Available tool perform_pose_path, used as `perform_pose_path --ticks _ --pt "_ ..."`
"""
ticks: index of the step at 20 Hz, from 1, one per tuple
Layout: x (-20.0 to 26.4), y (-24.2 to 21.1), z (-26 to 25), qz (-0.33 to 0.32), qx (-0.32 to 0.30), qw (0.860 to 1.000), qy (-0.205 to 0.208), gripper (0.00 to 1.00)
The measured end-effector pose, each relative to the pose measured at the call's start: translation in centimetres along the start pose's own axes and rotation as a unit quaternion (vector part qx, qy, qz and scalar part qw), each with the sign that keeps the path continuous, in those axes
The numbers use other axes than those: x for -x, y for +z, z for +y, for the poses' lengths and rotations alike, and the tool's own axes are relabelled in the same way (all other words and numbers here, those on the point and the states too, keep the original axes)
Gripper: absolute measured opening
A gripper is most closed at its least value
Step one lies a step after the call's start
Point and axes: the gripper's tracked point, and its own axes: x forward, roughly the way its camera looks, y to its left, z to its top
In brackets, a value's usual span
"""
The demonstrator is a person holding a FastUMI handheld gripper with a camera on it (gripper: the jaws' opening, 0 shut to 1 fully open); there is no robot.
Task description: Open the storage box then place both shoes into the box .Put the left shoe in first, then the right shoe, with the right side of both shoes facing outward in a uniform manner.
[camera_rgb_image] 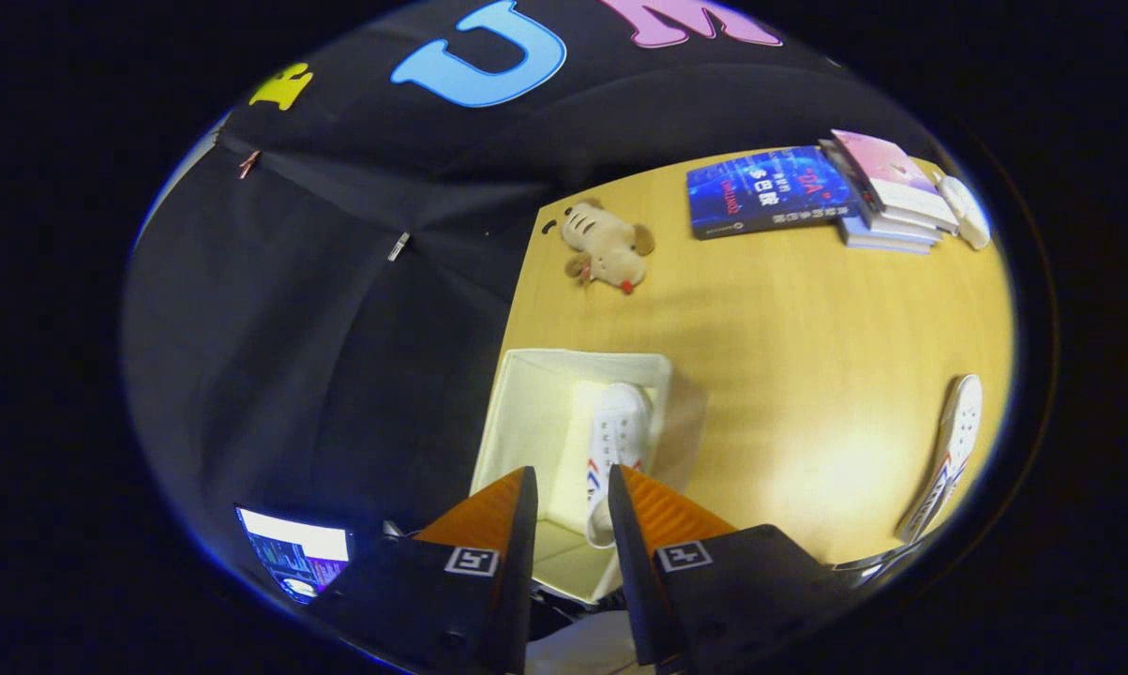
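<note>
Claw (571, 492): fingers slightly parted, empty, above open storage box (526, 412) holding one shoe (615, 450); second shoe (943, 459) lay well right on table (807, 347), long axis running away.

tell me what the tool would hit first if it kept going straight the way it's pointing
Most likely the white shoe standing in the open storage box, which lies just ahead between the fingers of the tool. The fingers are apart, gripping nothing. Depth is hard to judge, so it might meet the box floor instead.

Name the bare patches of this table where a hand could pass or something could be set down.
Widest: the table between storage box, plush toy, books and the shoe on the table. Crowded: inside the box, where one shoe lies ahead of the tool, its fingers apart.
</note>
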Motion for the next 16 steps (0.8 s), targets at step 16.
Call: perform_pose_path --ticks 16 --pt "13.9 -2.5 -34.5 -0.055 -0.093 0.963 -0.247 0.86"
